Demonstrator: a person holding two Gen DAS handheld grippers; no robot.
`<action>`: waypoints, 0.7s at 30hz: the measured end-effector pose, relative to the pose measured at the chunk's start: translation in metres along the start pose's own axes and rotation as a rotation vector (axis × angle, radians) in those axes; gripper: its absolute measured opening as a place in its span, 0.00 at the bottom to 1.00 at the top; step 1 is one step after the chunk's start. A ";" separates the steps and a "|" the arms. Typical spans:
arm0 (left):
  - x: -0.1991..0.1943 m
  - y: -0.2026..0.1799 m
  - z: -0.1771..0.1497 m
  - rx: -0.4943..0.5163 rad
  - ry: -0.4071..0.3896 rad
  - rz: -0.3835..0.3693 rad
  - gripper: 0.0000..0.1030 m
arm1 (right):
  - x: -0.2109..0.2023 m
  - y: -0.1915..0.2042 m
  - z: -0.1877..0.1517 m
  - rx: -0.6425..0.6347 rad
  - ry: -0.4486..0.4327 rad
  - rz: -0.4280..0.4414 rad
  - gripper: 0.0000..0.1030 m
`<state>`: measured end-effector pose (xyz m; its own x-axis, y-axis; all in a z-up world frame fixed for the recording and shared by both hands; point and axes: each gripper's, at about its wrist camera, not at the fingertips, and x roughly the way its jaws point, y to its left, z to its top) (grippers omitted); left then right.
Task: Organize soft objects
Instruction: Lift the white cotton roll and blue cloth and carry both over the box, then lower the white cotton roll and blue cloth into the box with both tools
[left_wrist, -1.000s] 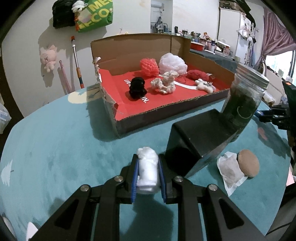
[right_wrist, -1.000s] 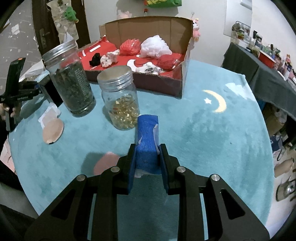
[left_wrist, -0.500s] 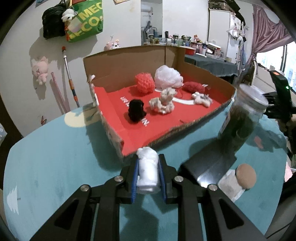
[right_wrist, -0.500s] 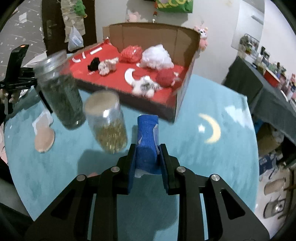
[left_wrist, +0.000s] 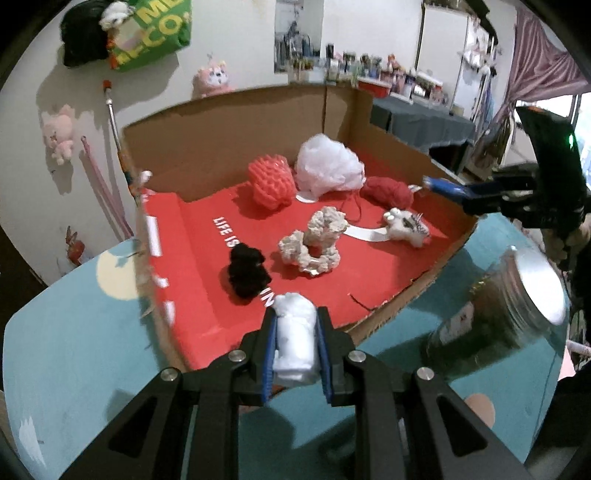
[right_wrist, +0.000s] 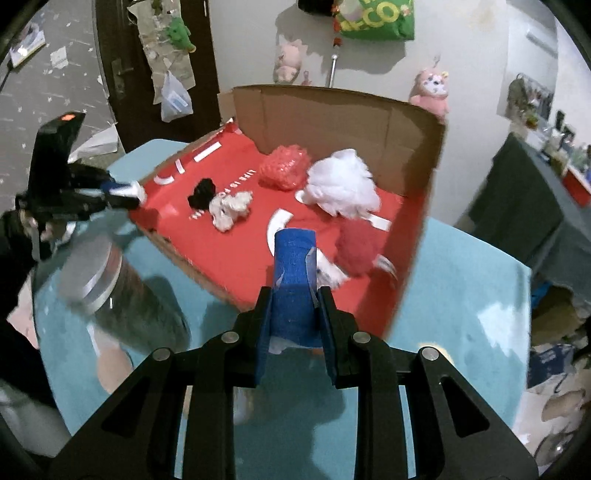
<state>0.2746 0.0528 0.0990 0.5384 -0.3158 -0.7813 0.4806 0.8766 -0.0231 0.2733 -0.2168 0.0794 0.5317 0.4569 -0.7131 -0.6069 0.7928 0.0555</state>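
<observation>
My left gripper is shut on a white soft roll and holds it over the near edge of the open cardboard box. My right gripper is shut on a blue sponge roll at the box's other side. On the box's red floor lie a black pom, a cream scrunchie, a coral mesh ball, a white puff, a red yarn ball and a small plush. The right gripper also shows at the far right of the left wrist view.
The box stands on a round teal table. A glass jar with a metal lid stands just right of the box; it also shows blurred in the right wrist view. Plush toys and a green bag hang on the wall.
Both grippers have risen and moved forward to the box with their rolls still held. The jars and the black block have slid down and out of centre view.
</observation>
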 end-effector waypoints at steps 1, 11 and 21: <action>0.007 -0.002 0.004 0.003 0.021 0.004 0.20 | 0.007 0.001 0.007 0.004 0.017 0.013 0.22; 0.054 0.003 0.019 -0.028 0.199 0.051 0.20 | 0.083 0.020 0.047 -0.037 0.260 0.006 0.22; 0.070 0.009 0.017 -0.021 0.250 0.085 0.22 | 0.131 0.025 0.064 -0.081 0.386 -0.031 0.22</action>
<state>0.3287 0.0321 0.0548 0.3874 -0.1433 -0.9107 0.4249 0.9044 0.0385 0.3654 -0.1110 0.0322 0.2992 0.2358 -0.9246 -0.6469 0.7624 -0.0149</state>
